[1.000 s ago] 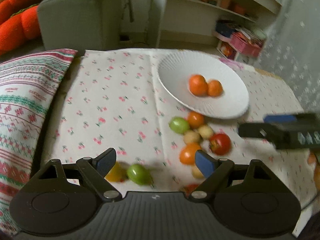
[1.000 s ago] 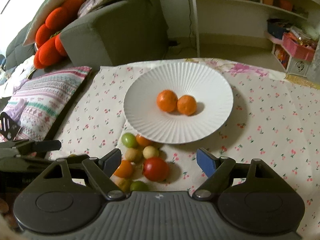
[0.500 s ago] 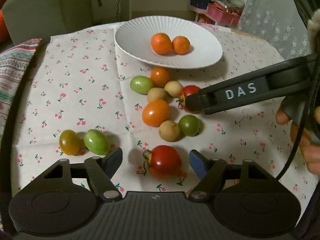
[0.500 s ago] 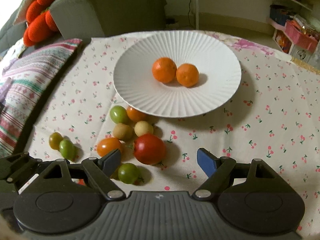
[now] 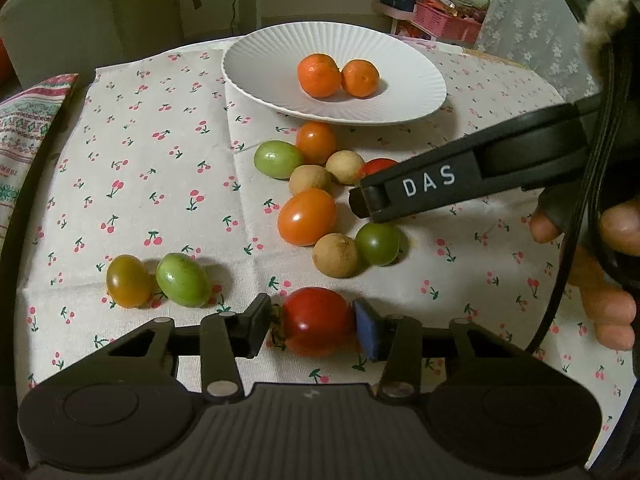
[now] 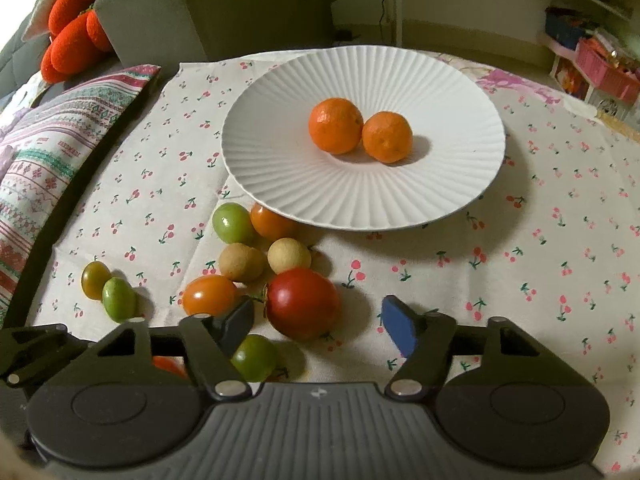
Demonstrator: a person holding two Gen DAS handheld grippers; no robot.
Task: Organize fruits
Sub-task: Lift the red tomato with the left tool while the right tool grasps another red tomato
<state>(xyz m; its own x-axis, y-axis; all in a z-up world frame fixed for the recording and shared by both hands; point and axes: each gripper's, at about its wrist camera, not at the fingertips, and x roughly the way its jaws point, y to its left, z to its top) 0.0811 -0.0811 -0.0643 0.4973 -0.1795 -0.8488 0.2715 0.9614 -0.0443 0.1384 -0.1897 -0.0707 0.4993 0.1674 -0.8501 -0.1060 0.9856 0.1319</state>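
My left gripper (image 5: pixel 310 326) is shut on a red tomato (image 5: pixel 316 320) that rests on the cherry-print cloth. My right gripper (image 6: pixel 316 322) is open, with a second red tomato (image 6: pixel 302 302) between its fingers, nearer the left one. In the left wrist view the right gripper's finger (image 5: pixel 460 182) hangs over the fruit cluster. A white ribbed plate (image 6: pixel 280 168) holds two oranges (image 6: pixel 336 125). Orange and green tomatoes and tan round fruits lie in front of the plate (image 5: pixel 256 68).
A yellow-green tomato (image 5: pixel 128 280) and a green tomato (image 5: pixel 182 279) lie apart at the left. A striped cushion (image 6: pixel 44 168) borders the cloth's left edge. A grey sofa (image 6: pixel 216 4) and shelves stand behind. A bare hand (image 5: pixel 600 272) holds the right gripper.
My left gripper has moved forward and closed on the near red tomato. My right gripper has come down and forward around the other red tomato and stays open.
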